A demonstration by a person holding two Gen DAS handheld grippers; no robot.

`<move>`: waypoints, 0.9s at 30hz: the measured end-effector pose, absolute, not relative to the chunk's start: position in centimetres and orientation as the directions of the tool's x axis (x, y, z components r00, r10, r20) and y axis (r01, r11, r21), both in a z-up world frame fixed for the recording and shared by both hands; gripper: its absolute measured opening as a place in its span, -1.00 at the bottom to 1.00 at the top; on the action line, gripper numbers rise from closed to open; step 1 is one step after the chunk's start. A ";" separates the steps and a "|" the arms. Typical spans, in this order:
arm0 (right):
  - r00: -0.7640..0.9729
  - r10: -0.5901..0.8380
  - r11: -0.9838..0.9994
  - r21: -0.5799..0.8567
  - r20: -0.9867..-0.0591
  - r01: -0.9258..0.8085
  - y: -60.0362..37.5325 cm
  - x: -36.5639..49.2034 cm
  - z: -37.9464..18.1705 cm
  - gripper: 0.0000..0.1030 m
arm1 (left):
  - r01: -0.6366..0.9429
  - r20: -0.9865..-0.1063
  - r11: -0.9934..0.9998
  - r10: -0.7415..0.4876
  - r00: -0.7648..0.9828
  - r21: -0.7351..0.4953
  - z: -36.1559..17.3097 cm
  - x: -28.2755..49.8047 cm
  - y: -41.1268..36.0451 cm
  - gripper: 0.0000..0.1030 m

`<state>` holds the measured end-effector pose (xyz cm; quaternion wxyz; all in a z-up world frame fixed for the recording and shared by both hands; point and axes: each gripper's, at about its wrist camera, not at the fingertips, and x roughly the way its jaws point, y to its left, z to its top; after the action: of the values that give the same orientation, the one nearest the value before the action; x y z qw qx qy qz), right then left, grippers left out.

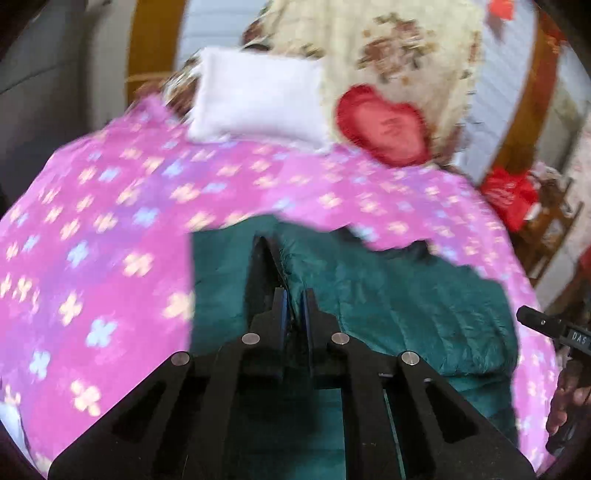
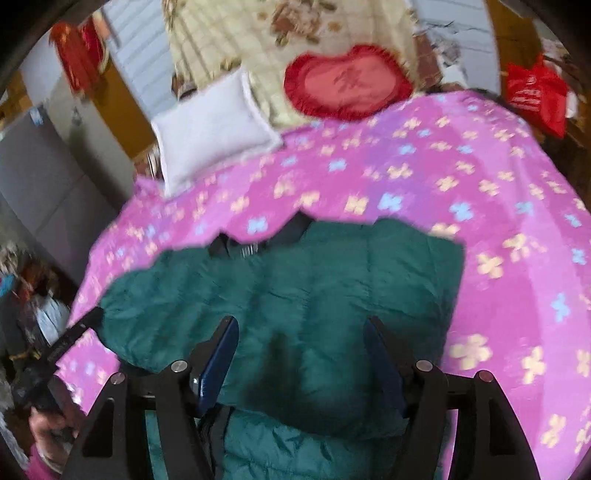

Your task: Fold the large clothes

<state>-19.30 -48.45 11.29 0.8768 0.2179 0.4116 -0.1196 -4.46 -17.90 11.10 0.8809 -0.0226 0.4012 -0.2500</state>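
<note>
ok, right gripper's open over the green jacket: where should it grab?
Probably the near hem of the green jacket, coming from the near side with the right gripper, jaws spread. It lies flat on the pink blanket, so only edges give a pinchable fold. The left gripper already pinches a ridge of it.

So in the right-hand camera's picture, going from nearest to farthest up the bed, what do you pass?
Right gripper, open → green padded jacket → pink flowered bedspread → white pillow and red heart cushion → cream floral blanket.
</note>
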 end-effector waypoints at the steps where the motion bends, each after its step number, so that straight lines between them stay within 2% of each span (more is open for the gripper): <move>1: 0.612 -0.026 0.879 0.274 -0.790 0.390 -47.9 -18.3 10.0 0.31 | 0.401 -0.716 0.880 -0.451 0.533 -0.256 9.9 -4.0 -17.1 -0.87; 3: 0.561 -0.030 0.888 0.236 -0.827 0.395 -46.8 -16.1 7.0 0.32 | 0.388 -0.739 0.884 -0.442 0.509 -0.262 8.5 -3.8 -16.8 -0.86; 5: 0.536 -0.113 0.907 0.133 -0.836 0.400 -45.6 -14.8 5.4 0.33 | 0.389 -0.741 0.873 -0.466 0.483 -0.296 8.3 -3.9 -16.7 -0.84; 7: 0.532 -0.155 0.917 0.079 -0.832 0.391 -45.0 -14.7 5.7 0.33 | 0.378 -0.730 0.863 -0.492 0.474 -0.336 9.2 -4.1 -16.0 -0.65; 9: 0.551 -0.150 0.921 0.086 -0.821 0.380 -45.1 -15.4 7.2 0.33 | 0.373 -0.714 0.861 -0.499 0.491 -0.346 10.5 -4.3 -15.5 0.10; 11: 0.589 -0.153 0.921 0.101 -0.794 0.375 -45.6 -16.4 9.3 0.33 | 0.377 -0.654 0.859 -0.508 0.560 -0.345 12.3 -4.9 -15.1 0.29; 14: 0.624 -0.175 0.916 0.107 -0.761 0.387 -46.8 -17.2 12.1 0.33 | 0.397 -0.622 0.867 -0.494 0.607 -0.301 13.4 -5.2 -15.8 0.38; 17: 0.621 -0.132 0.921 0.135 -0.773 0.365 -47.1 -15.7 12.4 0.33 | 0.404 -0.685 0.881 -0.454 0.570 -0.247 11.8 -4.1 -18.2 0.38; 22: 0.515 -0.123 0.906 0.115 -0.848 0.407 -48.3 -13.1 7.7 0.33 | 0.440 -0.800 0.890 -0.351 0.487 -0.123 6.4 -2.6 -23.1 0.38; 27: 0.499 -0.161 0.851 0.136 -0.851 0.507 -52.2 -13.9 4.5 0.34 | 0.495 -0.790 0.865 -0.357 0.499 -0.079 5.2 -3.1 -25.6 0.40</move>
<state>-13.92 -52.19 4.47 0.8452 0.1878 0.4597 -0.1975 -3.12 -25.64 5.23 0.8621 0.0792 0.4353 -0.2472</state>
